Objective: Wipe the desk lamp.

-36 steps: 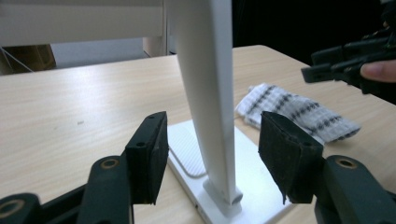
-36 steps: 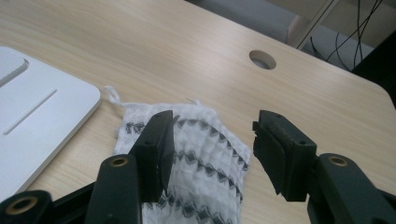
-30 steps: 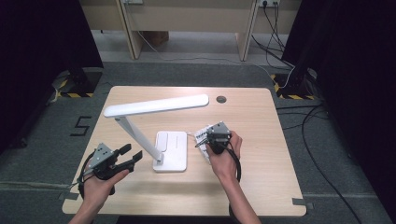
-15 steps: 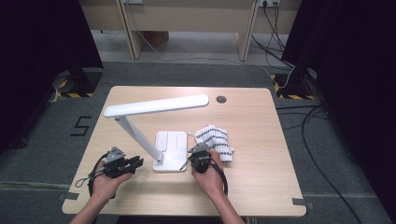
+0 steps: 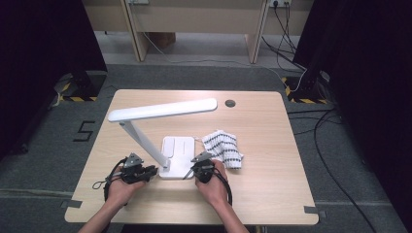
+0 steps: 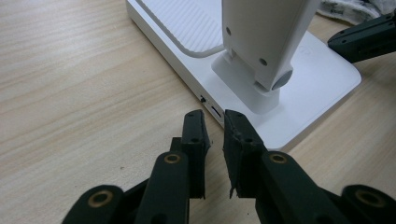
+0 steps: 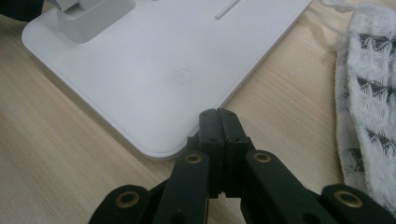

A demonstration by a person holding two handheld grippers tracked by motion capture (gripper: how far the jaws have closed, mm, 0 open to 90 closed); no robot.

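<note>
We see the left claw [image 5: 151,171] nearly closed, empty, at the lamp base's [image 5: 180,150] left edge. The right claw [image 5: 187,174], fully closed and empty, sits at the base's near right corner; the striped cloth [image 5: 223,148] lies just right of the base.

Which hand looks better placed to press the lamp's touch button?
Probably the right gripper: its shut jaws point at the round button on the lamp base. The left gripper faces the base's side edge.
</note>
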